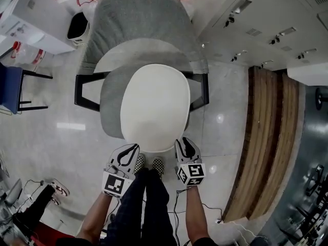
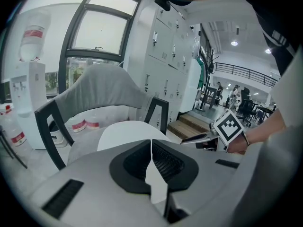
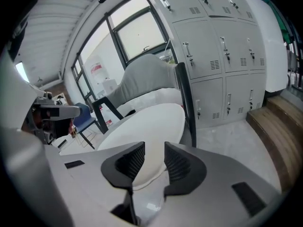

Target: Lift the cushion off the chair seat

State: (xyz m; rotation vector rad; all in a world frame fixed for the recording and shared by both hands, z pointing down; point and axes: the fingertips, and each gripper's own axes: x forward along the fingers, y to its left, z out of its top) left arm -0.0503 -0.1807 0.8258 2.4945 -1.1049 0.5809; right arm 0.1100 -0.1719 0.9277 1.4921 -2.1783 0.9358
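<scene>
A white oval cushion (image 1: 154,106) lies on the seat of a grey upholstered chair (image 1: 143,19) with a black frame. Both grippers hang at the cushion's near edge, just below it in the head view. My left gripper (image 1: 129,151) sits at the near-left rim with its jaws shut, nothing between them (image 2: 151,145); the cushion (image 2: 128,129) shows beyond them. My right gripper (image 1: 185,146) is at the near-right rim and stands open (image 3: 155,157). The cushion's edge (image 3: 147,122) shows through the gap, and the pads do not press on it.
The person's legs and checkered shoes (image 1: 149,165) stand between the grippers. A wooden step (image 1: 266,147) and grey lockers (image 1: 266,29) lie to the right. A blue chair (image 1: 10,88) and a white water dispenser (image 1: 31,19) are to the left. Cables (image 1: 177,204) trail on the floor.
</scene>
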